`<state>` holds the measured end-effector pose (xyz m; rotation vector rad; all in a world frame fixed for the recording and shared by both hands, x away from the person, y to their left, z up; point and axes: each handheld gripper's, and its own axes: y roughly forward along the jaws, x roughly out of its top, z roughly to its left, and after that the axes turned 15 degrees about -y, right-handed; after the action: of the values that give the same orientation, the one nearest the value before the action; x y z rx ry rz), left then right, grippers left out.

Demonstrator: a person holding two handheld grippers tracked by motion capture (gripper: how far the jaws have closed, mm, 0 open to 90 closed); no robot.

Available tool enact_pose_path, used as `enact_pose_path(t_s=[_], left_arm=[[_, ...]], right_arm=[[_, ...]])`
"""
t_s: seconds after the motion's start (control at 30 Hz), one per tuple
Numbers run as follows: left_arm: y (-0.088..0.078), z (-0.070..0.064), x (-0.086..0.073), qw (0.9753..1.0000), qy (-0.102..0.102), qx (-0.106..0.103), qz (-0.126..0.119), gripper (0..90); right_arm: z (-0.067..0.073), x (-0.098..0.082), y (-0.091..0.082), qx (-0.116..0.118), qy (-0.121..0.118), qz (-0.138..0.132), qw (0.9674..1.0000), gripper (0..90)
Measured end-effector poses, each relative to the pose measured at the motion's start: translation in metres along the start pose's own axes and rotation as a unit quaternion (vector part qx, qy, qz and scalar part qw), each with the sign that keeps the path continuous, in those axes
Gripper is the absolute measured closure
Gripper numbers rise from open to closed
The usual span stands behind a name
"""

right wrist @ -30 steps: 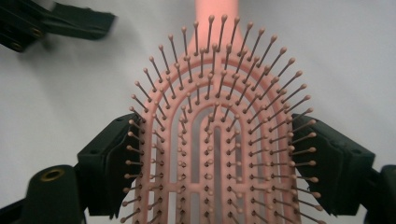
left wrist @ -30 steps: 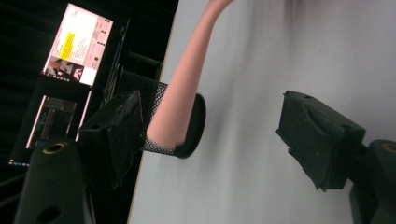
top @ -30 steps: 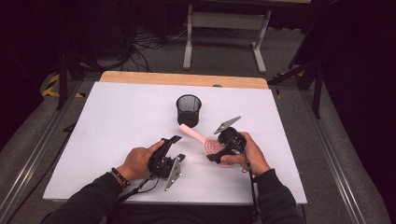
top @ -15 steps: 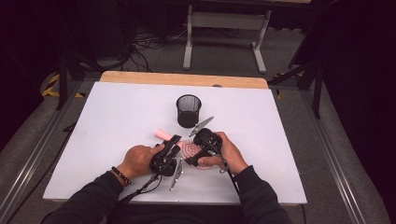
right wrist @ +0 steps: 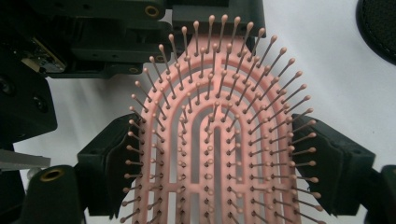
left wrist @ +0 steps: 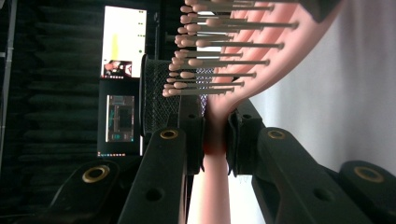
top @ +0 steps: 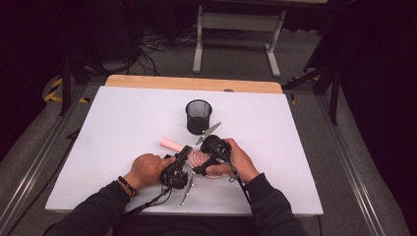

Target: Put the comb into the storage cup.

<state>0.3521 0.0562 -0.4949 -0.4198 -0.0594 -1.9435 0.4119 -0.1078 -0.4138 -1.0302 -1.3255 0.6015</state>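
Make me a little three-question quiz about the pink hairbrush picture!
1. True or false: the left gripper is shut on the hairbrush at its handle.
2. Which part of the hairbrush sits between the right gripper jaws? A) the handle tip B) the bristled head C) nothing
3. Fill in: the black mesh cup stands ____ on the white table, farther from the person than the hairbrush.

Key:
1. True; its jaws have just been closing, and the pads now press on the neck of the handle.
2. B
3. upright
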Motion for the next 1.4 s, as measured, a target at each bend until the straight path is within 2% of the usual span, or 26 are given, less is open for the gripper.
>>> enact_pose_path(t_s=[0.17,0.23,0.27,0.33,0.4,0.47,0.5,0.57,0.6,0.67,0.73,0.77,0.83,0.9,0.97,1.0,1.1,1.13,1.17,1.2,1.23,1.27,1.3,1.33,1.37,1.4], left_arm=[[0.0,-0.002,0.0,1.0,0.008,0.004,0.004,79.6],[0.0,-0.002,0.001,0.9998,0.018,0.005,0.006,79.7],[0.001,-0.003,0.001,0.9999,0.012,0.012,0.004,79.7],[0.001,-0.003,0.001,0.9998,0.013,0.016,0.007,79.8],[0.001,-0.002,0.0,0.9996,0.016,0.018,0.012,79.8],[0.001,-0.002,-0.003,0.9997,0.009,0.021,0.014,79.8],[0.001,0.0,-0.003,0.9995,0.015,0.019,0.018,79.9],[0.001,0.0,-0.004,0.9994,0.012,0.027,0.017,79.9],[0.002,0.001,-0.005,0.9995,0.011,0.021,0.021,79.9],[0.002,0.001,-0.005,0.9994,0.01,0.025,0.022,79.9],[0.002,0.0,-0.007,0.9995,0.001,0.022,0.024,79.9],[0.002,0.002,-0.006,0.9994,0.01,0.021,0.025,79.9],[0.002,0.003,-0.007,0.9993,0.008,0.027,0.026,79.9],[0.002,0.004,-0.008,0.9993,0.002,0.029,0.024,79.9],[0.002,0.006,-0.009,0.9992,0.001,0.032,0.024,79.9],[0.002,0.006,-0.01,0.9992,-0.006,0.03,0.025,79.9],[0.002,0.008,-0.012,0.9991,-0.007,0.034,0.026,79.9],[0.001,0.009,-0.013,0.9989,-0.017,0.036,0.025,79.9],[0.001,0.01,-0.013,0.9989,-0.015,0.039,0.022,79.9],[0.0,0.011,-0.014,0.9987,-0.018,0.037,0.029,79.9],[0.001,0.012,-0.015,0.9988,-0.02,0.032,0.029,80.0],[0.001,0.012,-0.015,0.9988,-0.02,0.032,0.029,79.9],[0.0,0.013,-0.015,0.9987,-0.019,0.033,0.033,80.0],[0.0,0.015,-0.016,0.9986,-0.028,0.033,0.031,79.9],[0.0,0.015,-0.016,0.9986,-0.028,0.033,0.031,79.9],[0.0,0.016,-0.017,0.9987,-0.024,0.033,0.029,79.9]], right_arm=[[-0.002,0.0,0.001,0.007,0.002,-0.003,1.0,19.5],[-0.002,-0.001,0.002,0.01,0.006,-0.006,0.9999,19.4],[-0.003,-0.002,0.002,0.01,0.007,-0.007,0.9999,19.4],[-0.002,-0.003,0.001,0.005,0.013,-0.015,0.9998,19.2],[0.0,-0.003,-0.003,-0.004,0.008,-0.019,0.9998,19.2],[0.001,-0.004,-0.008,-0.022,0.005,-0.021,0.9995,20.6],[0.001,-0.005,-0.011,-0.026,0.004,-0.027,0.9993,20.7],[0.001,-0.007,-0.019,-0.037,0.005,-0.039,0.9986,20.0],[0.001,-0.009,-0.023,-0.044,0.002,-0.046,0.9979,19.4],[0.001,-0.013,-0.032,-0.059,0.002,-0.064,0.9962,18.7],[0.003,-0.018,-0.043,-0.084,-0.007,-0.093,0.9921,19.9],[0.003,-0.021,-0.047,-0.093,-0.009,-0.104,0.9901,19.8],[0.004,-0.026,-0.057,-0.107,-0.013,-0.131,0.9855,19.7],[0.006,-0.032,-0.069,-0.134,-0.015,-0.158,0.9782,19.4],[0.006,-0.038,-0.078,-0.152,-0.017,-0.183,0.9712,19.1],[0.006,-0.042,-0.083,-0.163,-0.014,-0.193,0.9675,19.1],[0.004,-0.057,-0.093,-0.196,0.0,-0.21,0.9578,18.0],[0.002,-0.063,-0.095,-0.203,0.012,-0.215,0.9551,17.8],[0.0,-0.068,-0.096,-0.212,0.02,-0.216,0.9529,17.7],[-0.001,-0.074,-0.096,-0.222,0.027,-0.214,0.9509,17.6],[-0.002,-0.081,-0.096,-0.237,0.033,-0.212,0.9477,17.3],[-0.002,-0.081,-0.096,-0.237,0.033,-0.212,0.9477,17.3],[-0.002,-0.091,-0.095,-0.255,0.042,-0.213,0.9421,17.2],[-0.002,-0.094,-0.094,-0.264,0.043,-0.212,0.94,16.8],[-0.002,-0.094,-0.094,-0.264,0.043,-0.212,0.94,16.8],[-0.001,-0.103,-0.092,-0.288,0.041,-0.209,0.9337,16.5]])
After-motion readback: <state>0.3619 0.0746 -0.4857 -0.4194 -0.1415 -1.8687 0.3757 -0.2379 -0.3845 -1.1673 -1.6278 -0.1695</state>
